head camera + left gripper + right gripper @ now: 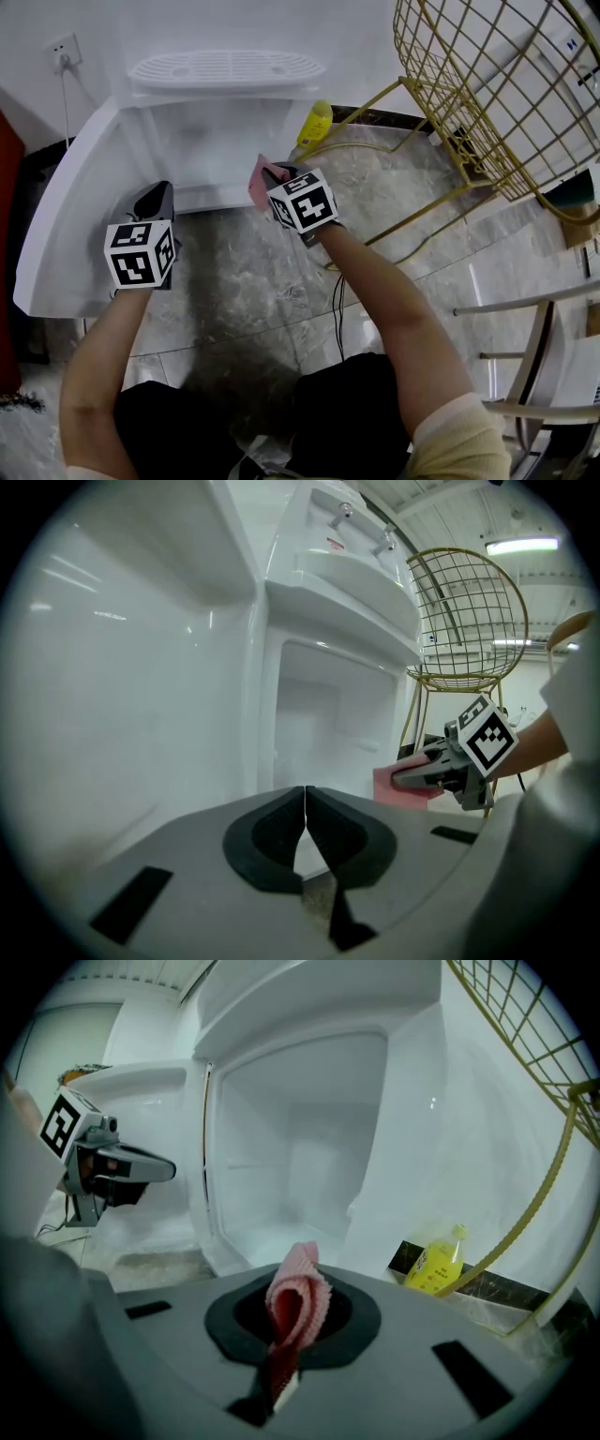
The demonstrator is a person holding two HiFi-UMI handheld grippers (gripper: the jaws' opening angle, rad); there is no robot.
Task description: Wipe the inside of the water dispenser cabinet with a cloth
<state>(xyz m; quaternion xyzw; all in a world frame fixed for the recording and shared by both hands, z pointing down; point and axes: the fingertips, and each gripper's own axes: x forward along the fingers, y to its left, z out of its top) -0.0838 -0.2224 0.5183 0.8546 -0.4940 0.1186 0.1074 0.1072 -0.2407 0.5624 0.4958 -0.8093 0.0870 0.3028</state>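
Note:
The white water dispenser (pixel 225 70) stands ahead with its cabinet (pixel 220 150) open and the door (pixel 66 211) swung out to the left. My right gripper (pixel 272 180) is shut on a folded pink cloth (pixel 261 183), held just in front of the cabinet opening. In the right gripper view the pink cloth (pixel 298 1299) sticks up between the jaws, facing the bare white cabinet interior (pixel 300 1162). My left gripper (pixel 155 202) is shut with nothing in it, beside the open door. The left gripper view shows the right gripper (pixel 441 771) and the pink cloth (pixel 398 785).
A yellow bottle (pixel 316 124) stands on the floor right of the dispenser, beside a gold wire chair (pixel 487 84). A cable (pixel 339 300) runs over the marble floor. A wall socket (pixel 64 52) is at the upper left. More furniture legs (pixel 525 356) stand at the right.

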